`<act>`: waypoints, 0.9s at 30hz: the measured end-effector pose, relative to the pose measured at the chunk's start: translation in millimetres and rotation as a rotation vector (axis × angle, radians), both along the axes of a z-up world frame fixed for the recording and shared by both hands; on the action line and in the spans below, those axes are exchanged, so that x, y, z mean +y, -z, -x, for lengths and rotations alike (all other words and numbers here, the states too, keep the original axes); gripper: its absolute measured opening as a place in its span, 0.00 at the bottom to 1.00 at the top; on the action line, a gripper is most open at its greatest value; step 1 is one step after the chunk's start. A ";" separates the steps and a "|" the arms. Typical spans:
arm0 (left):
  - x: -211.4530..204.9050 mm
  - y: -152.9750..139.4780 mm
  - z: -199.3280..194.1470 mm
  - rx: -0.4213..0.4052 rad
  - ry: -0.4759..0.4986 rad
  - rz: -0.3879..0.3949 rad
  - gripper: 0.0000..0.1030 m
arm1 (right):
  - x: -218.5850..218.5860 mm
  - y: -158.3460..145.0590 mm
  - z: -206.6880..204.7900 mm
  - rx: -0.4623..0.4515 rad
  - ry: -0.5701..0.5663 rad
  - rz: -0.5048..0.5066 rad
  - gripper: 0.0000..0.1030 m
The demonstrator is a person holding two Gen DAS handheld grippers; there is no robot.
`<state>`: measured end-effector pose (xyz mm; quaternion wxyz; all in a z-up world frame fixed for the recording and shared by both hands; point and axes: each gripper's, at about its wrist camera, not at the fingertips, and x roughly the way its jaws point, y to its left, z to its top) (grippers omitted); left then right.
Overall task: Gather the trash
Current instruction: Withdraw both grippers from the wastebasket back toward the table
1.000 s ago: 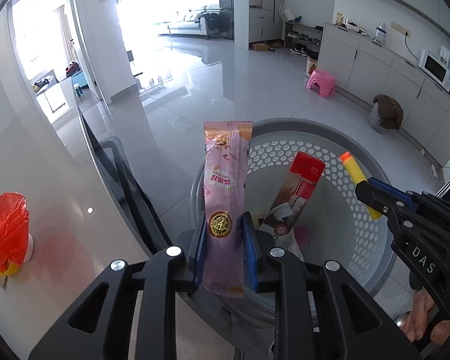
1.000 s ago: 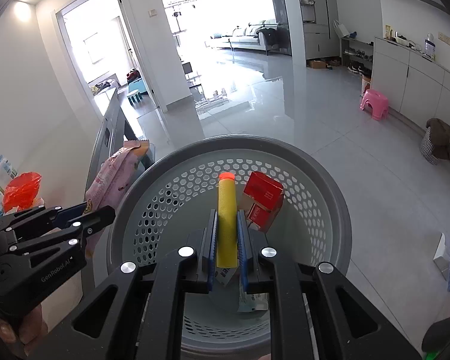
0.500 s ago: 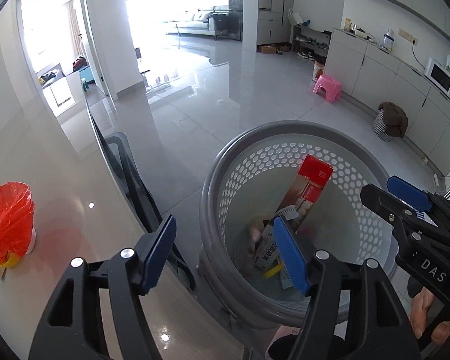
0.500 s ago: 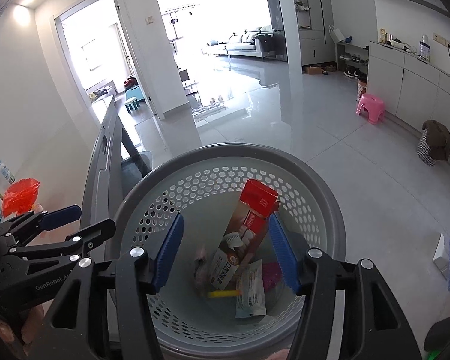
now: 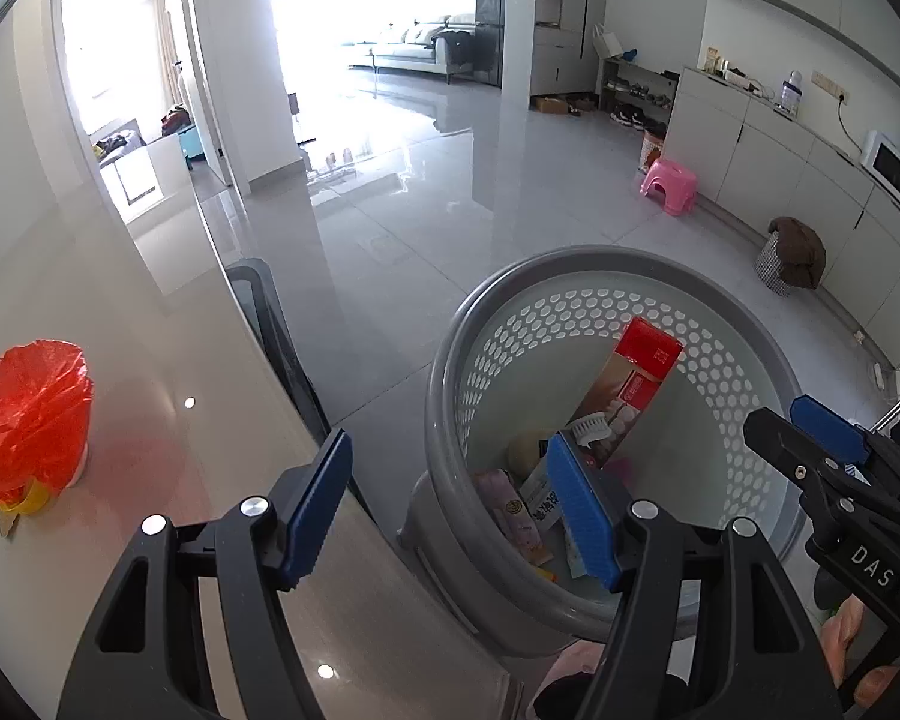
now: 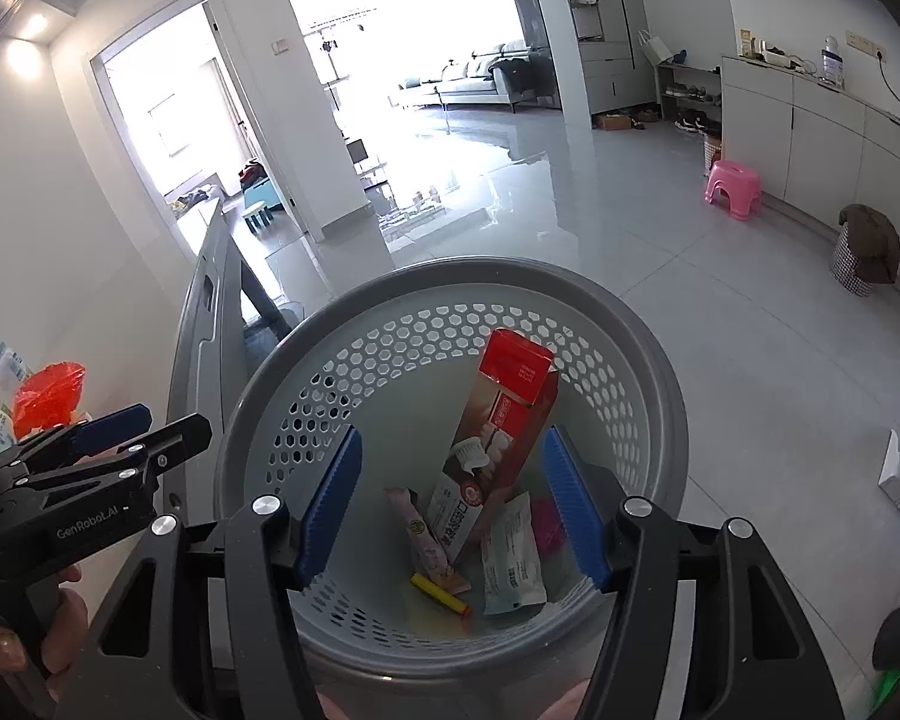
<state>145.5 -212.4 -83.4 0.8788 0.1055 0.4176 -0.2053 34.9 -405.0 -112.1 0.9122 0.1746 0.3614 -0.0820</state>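
Observation:
A grey perforated basket [image 6: 570, 294] stands on the floor; it also shows in the left wrist view [image 5: 510, 282]. Inside lie a red toothpaste box [image 6: 498, 438], a pink snack wrapper [image 6: 420, 534], a yellow foam dart [image 6: 441, 594] and a white packet [image 6: 510, 558]. My right gripper [image 6: 450, 504] is open and empty above the basket. My left gripper [image 5: 450, 504] is open and empty over the basket's left rim and the table edge. The box [image 5: 630, 396] and wrapper [image 5: 516, 516] show in the left view too.
A red plastic bag [image 5: 27, 414] sits on the white table [image 5: 150, 360] at left. A dark chair [image 5: 270, 324] stands between table and basket. A pink stool [image 5: 669, 183] and a covered bin [image 5: 792, 252] stand by the cabinets at right.
Both grippers opened. The pink wrapper fell from the left one and the yellow dart from the right one into the basket. The left gripper drew back toward the table.

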 end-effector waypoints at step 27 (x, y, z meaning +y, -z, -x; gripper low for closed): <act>103.0 -53.9 89.2 -0.109 -0.045 0.018 0.69 | 96.8 -49.5 73.2 -0.047 -0.079 0.035 0.64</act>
